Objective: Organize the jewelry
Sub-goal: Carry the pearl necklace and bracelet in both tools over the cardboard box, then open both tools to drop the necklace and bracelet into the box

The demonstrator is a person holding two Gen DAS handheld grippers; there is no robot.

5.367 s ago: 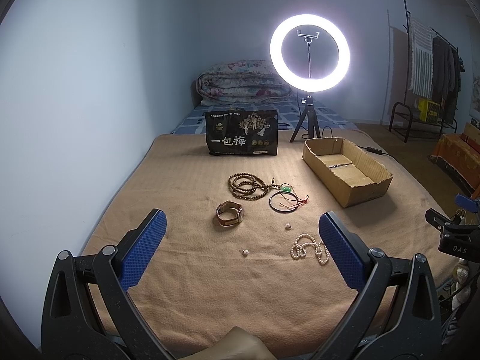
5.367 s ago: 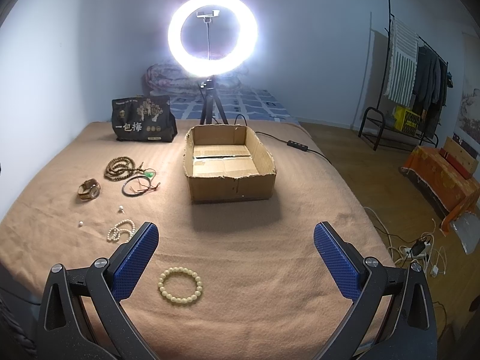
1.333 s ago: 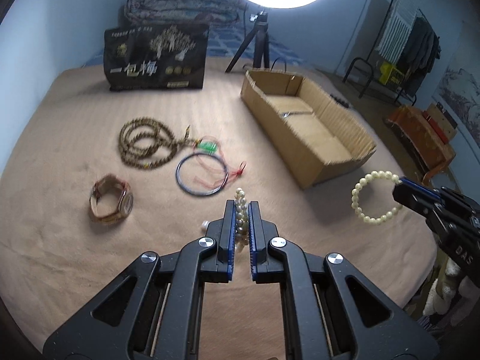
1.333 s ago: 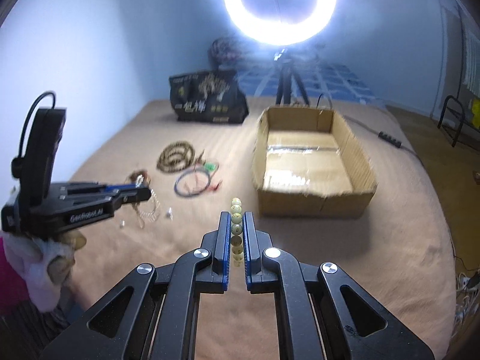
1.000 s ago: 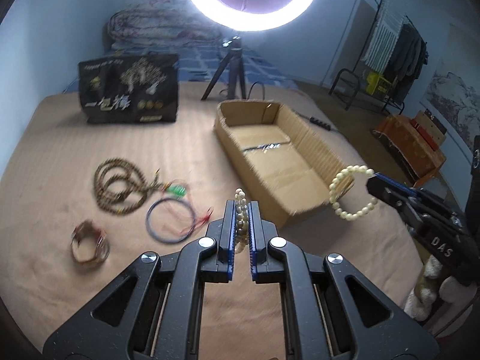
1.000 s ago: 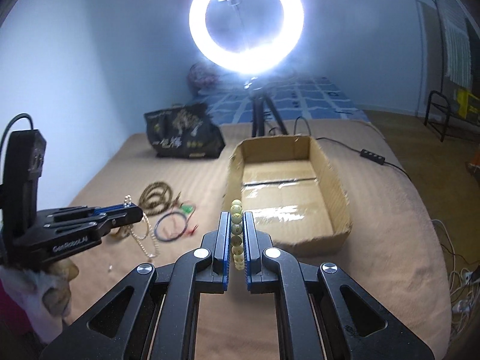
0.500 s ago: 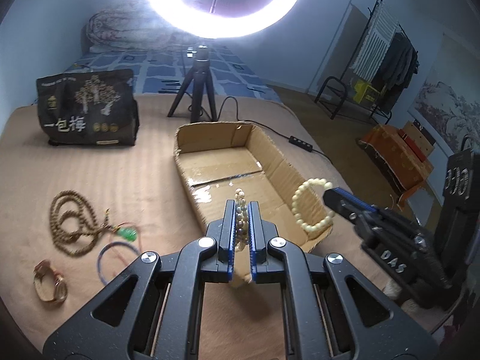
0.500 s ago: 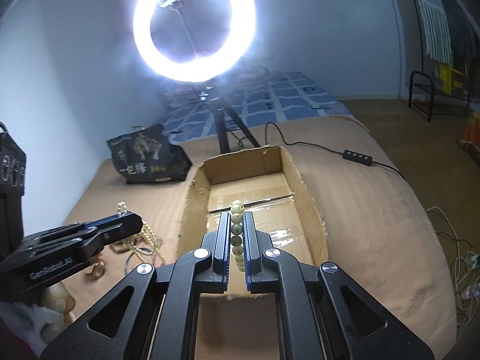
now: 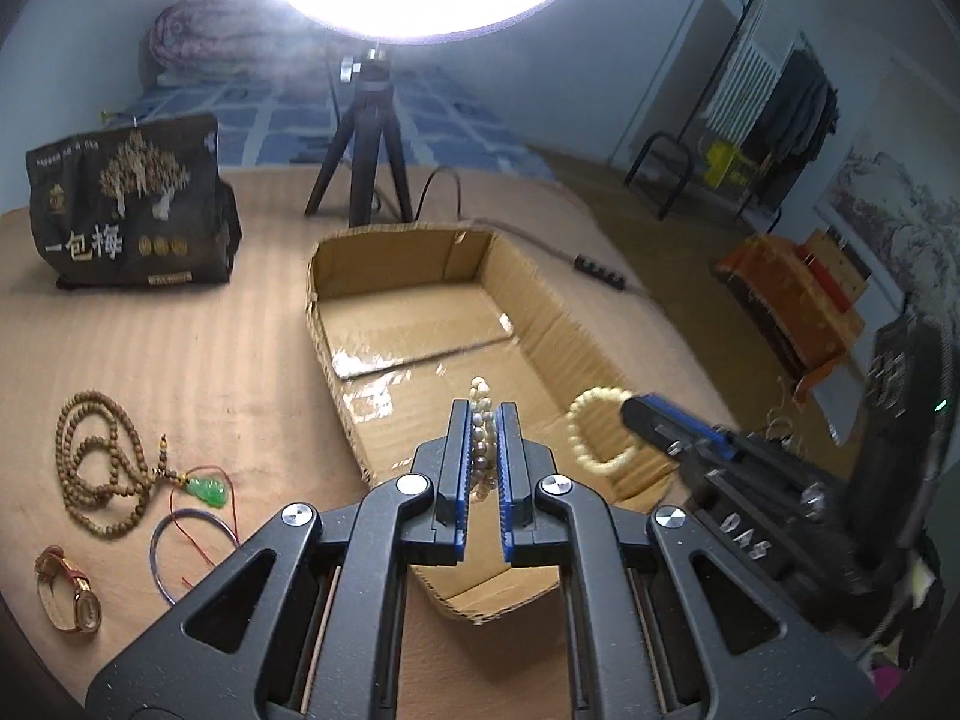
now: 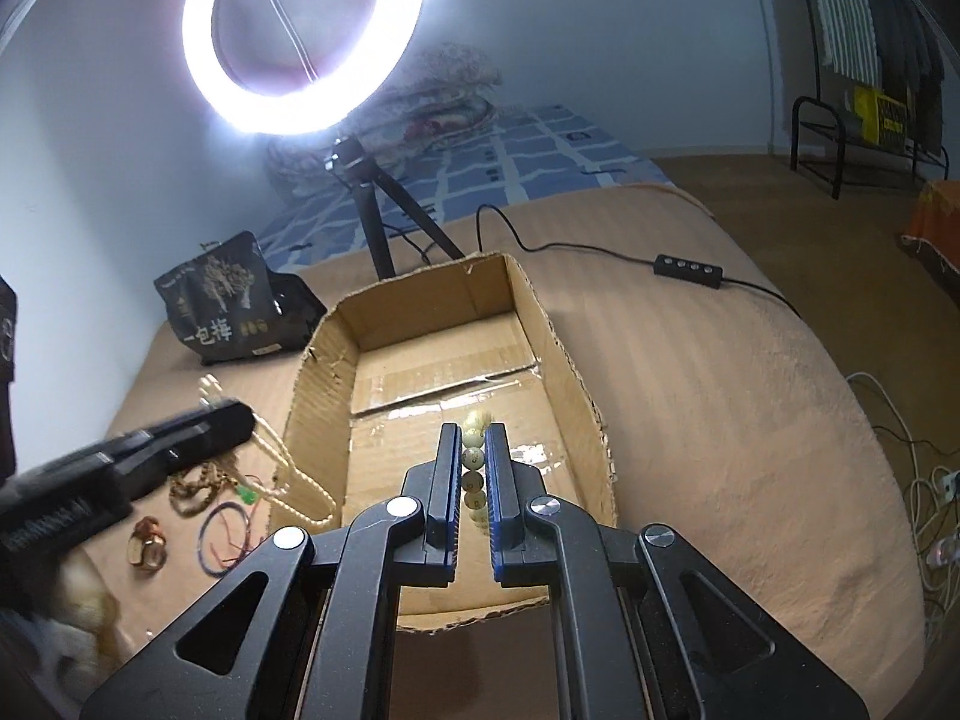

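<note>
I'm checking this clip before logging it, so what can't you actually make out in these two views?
- Left wrist view: the lower part of the pearl necklace is hidden between the left gripper fingers.
- Right wrist view: the left gripper is motion-blurred; the watch face is too small.
- Right wrist view: the bead bracelet loop is hidden by the right gripper.

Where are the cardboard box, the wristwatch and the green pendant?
cardboard box [image 9: 543, 315], left wrist view, right inner wall.
wristwatch [image 9: 69, 591], left wrist view, strap beside the dial.
green pendant [image 9: 208, 489], left wrist view, centre of the stone.
</note>
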